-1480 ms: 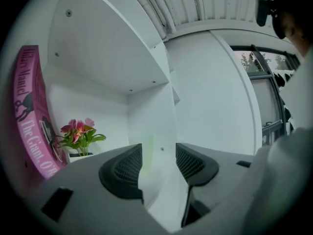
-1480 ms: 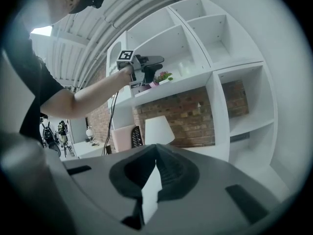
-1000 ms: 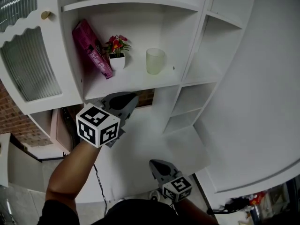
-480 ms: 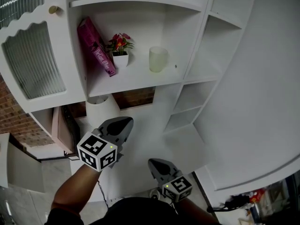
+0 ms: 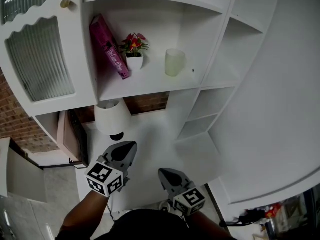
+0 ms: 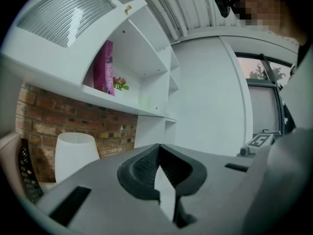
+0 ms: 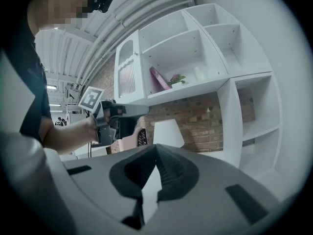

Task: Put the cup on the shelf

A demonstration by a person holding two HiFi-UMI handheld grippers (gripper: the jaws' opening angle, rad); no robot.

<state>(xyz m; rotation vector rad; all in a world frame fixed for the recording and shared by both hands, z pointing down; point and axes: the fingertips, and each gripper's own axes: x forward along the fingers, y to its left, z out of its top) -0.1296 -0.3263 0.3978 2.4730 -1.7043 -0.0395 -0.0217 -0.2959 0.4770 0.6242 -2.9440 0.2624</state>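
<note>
1. Cup [image 5: 173, 63]: pale, frosted-looking, slightly tapered tumbler. It stands upright on the white shelf [image 5: 150, 88], toward the board's right end and near the right upright. Neither gripper touches it.
2. Same board, left end: a magenta book [image 5: 109, 47], glossy cover, leans against the left side wall. Beside it is a small white square pot of red flowers [image 5: 134, 58], between book and cup and apart from the cup.
3. Left gripper [image 5: 130, 146]: matte grey shell, ribbed dark pads. Jaws are clenched together with nothing between them. It sits low, under the shelf's front edge, just below a smooth white lampshade [image 5: 111, 118].
4. Right gripper [image 5: 163, 173]: same build, jaws pressed together and empty. It is held low beside the left one, well apart from the cup.
5. Left of the shelf bay: a cabinet door with ribbed glass [image 5: 39, 59], a scalloped frame and a round brass knob [image 5: 65, 3].
6. Rough red brick wall [image 5: 146, 103] shows under the shelf.
</note>
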